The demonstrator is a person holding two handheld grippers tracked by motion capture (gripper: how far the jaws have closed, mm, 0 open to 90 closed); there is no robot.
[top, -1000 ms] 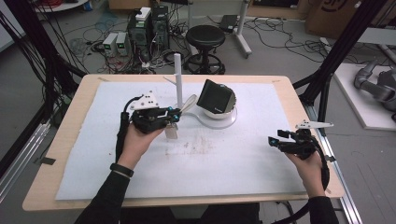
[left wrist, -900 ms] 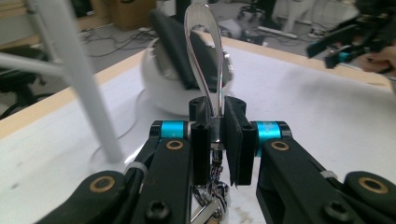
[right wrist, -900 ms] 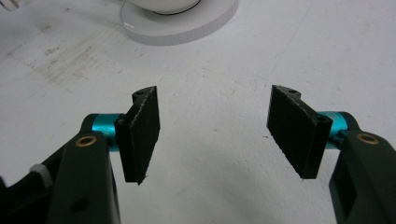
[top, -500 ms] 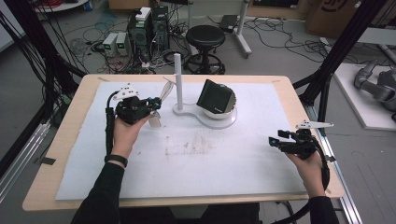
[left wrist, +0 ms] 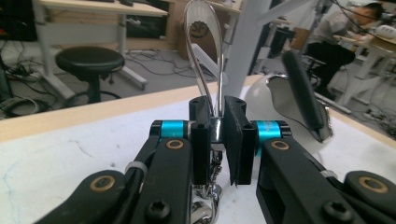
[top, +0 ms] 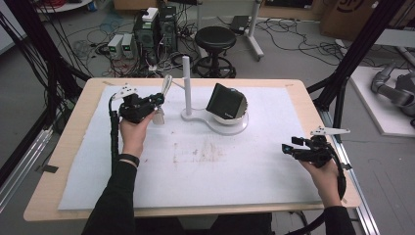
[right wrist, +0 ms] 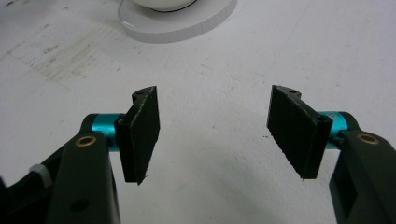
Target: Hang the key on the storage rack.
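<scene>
Left tongs [left wrist: 215, 140] clamping upright metal loop [left wrist: 204, 56], right tongs [right wrist: 219, 135] agape, low over mat [top: 254, 161]

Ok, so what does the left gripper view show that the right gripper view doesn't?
Left gripper view: the left hand-held gripper is shut on a shiny metal loop, with a white post and a black stool behind. Right gripper view: the right hand-held gripper is open, with nothing between its jaws. Both show the white table cover.
</scene>
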